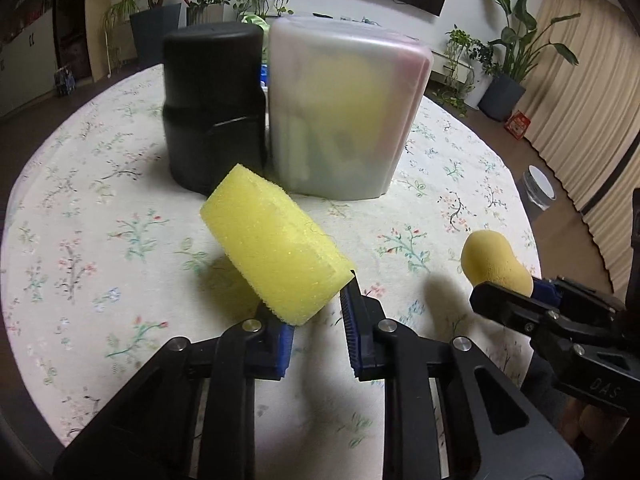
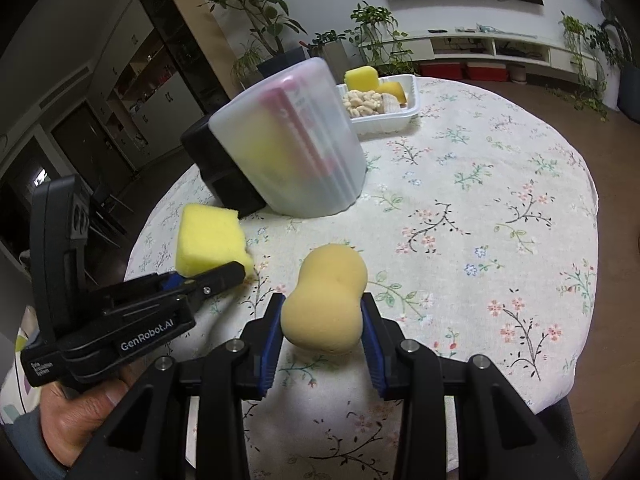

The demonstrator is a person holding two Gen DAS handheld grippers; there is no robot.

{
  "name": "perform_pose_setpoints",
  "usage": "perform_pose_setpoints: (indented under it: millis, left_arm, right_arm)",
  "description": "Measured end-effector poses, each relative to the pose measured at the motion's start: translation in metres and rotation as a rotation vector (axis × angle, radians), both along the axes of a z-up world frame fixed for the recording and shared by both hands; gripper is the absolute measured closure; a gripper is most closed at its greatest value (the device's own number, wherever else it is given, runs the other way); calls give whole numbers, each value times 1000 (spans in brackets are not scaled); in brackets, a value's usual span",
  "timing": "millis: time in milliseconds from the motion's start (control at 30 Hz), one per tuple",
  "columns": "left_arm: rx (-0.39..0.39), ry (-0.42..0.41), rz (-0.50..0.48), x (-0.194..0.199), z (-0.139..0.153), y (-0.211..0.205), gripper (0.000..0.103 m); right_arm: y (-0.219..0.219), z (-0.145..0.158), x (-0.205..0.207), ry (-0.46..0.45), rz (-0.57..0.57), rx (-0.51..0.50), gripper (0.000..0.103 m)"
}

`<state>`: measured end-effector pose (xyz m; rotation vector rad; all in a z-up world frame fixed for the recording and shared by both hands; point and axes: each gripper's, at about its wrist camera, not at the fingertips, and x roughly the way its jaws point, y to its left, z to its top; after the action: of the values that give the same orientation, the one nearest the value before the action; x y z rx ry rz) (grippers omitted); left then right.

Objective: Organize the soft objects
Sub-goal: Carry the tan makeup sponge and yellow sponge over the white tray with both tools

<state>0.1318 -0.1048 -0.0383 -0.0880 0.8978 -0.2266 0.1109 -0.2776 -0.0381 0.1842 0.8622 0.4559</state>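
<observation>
A bright yellow block sponge [image 1: 276, 256] is pinched at one corner by my left gripper [image 1: 316, 308], which is shut on it. The sponge tilts up over the floral tablecloth and casts a shadow below. In the right wrist view the same sponge [image 2: 210, 240] sticks out past the left gripper [image 2: 224, 276]. A peanut-shaped orange-yellow sponge [image 2: 328, 300] sits squeezed between the blue pads of my right gripper [image 2: 322, 308]. From the left wrist view that sponge [image 1: 492, 260] pokes out of the right gripper [image 1: 516, 292] at the right.
A translucent plastic container [image 1: 344, 120] with items inside stands beside a black cylinder [image 1: 212, 108] at mid-table. Behind them a white tray [image 2: 412, 108] holds several sponges. A person's hand [image 2: 80, 412] grips the left tool. The round table [image 2: 500, 200] drops off at right.
</observation>
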Motion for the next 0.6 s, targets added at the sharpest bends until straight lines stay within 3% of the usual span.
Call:
perform_pose_setpoints:
  millis: [300, 600]
  left_arm:
    - [32, -43, 12, -25, 17, 44, 84]
    - [16, -82, 94, -5, 41, 115, 84]
  right_arm:
    - [13, 6, -14, -28, 12, -55, 65]
    - [-13, 22, -4, -33, -47, -102, 65]
